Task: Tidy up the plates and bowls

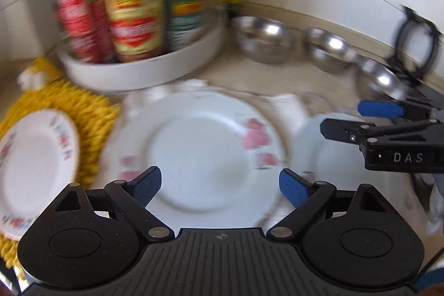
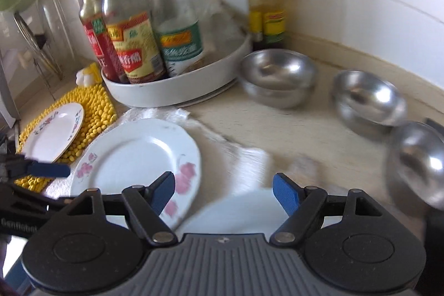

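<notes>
Plates: big floral plate (image 1: 199, 154) flat on surface, smaller plate (image 1: 36, 162) on yellow mat (image 1: 91, 113), plain one (image 2: 236, 212) under my right fingers.
Bowls: three steel bowls (image 2: 277, 76) along the wall.
Left fingers (image 1: 220, 185): wide, empty.
Right fingers (image 2: 224, 193): wide, empty.
Risk: flat rims could slip my pinch and chip.

Two black hand-held grippers with blue finger pads point downward at an angle over the worktop. The left gripper (image 1: 220, 183) has its jaws spread wide with nothing between the pads. The right gripper (image 2: 224, 190) is likewise spread and grips nothing.
</notes>
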`<action>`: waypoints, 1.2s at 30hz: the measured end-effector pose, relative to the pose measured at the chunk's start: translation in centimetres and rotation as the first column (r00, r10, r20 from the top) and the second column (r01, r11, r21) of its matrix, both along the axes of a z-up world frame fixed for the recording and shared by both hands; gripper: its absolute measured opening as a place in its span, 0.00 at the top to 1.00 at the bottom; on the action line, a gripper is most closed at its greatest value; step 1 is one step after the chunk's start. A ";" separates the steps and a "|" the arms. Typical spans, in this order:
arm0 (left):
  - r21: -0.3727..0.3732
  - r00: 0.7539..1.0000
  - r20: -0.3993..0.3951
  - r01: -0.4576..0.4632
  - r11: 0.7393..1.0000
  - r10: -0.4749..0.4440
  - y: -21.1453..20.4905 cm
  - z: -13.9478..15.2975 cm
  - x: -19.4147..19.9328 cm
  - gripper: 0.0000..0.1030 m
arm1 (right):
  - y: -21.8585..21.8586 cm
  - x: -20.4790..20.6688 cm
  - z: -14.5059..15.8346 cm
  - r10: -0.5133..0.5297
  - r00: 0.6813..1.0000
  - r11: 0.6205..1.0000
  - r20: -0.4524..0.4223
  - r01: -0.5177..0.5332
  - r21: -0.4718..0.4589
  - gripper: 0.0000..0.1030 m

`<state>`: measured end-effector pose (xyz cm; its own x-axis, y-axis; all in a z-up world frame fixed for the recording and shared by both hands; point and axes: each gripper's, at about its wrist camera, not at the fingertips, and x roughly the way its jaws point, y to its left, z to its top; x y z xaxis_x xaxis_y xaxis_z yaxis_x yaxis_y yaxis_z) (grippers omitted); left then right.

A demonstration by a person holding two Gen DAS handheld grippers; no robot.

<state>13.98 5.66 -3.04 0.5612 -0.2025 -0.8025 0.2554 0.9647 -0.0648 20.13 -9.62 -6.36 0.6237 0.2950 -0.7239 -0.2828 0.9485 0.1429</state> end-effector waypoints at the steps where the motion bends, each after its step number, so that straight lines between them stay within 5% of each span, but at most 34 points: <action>1: -0.006 0.999 -0.013 -0.045 0.999 0.045 0.7 -0.3 0.3 0.08 | 0.5 0.5 -0.2 0.007 1.000 1.000 -0.012 -0.007 -0.001 0.23; 7: -0.010 0.973 -0.046 -0.225 0.974 0.224 3.0 -1.7 1.6 0.08 | 3.4 2.3 -2.0 0.037 0.998 0.999 -0.056 -0.038 -0.007 0.23; 12: -0.009 0.961 -0.067 -0.268 0.963 0.266 3.0 -2.6 2.5 0.08 | 4.0 3.2 -3.1 0.032 0.995 0.999 -0.096 -0.031 0.008 0.22; 24: 0.024 0.971 -0.105 -0.211 0.977 0.212 2.1 -3.8 3.6 0.00 | 5.1 3.0 -3.1 0.040 0.995 0.999 -0.096 -0.042 -0.019 0.17; 30: 0.021 0.975 -0.107 -0.191 0.981 0.192 2.1 -3.7 3.7 0.00 | 5.2 2.5 -3.3 0.033 0.993 0.999 -0.112 -0.029 0.038 0.03; 32: 0.018 0.977 -0.101 -0.189 0.982 0.190 2.1 -3.8 3.6 0.00 | 5.3 2.6 -3.2 0.032 0.993 0.999 -0.114 -0.030 0.023 0.05; 36: 0.016 0.978 -0.091 -0.186 0.982 0.187 2.1 -3.8 3.5 0.00 | 5.6 2.5 -2.9 0.046 0.994 0.999 -0.098 -0.045 0.010 0.26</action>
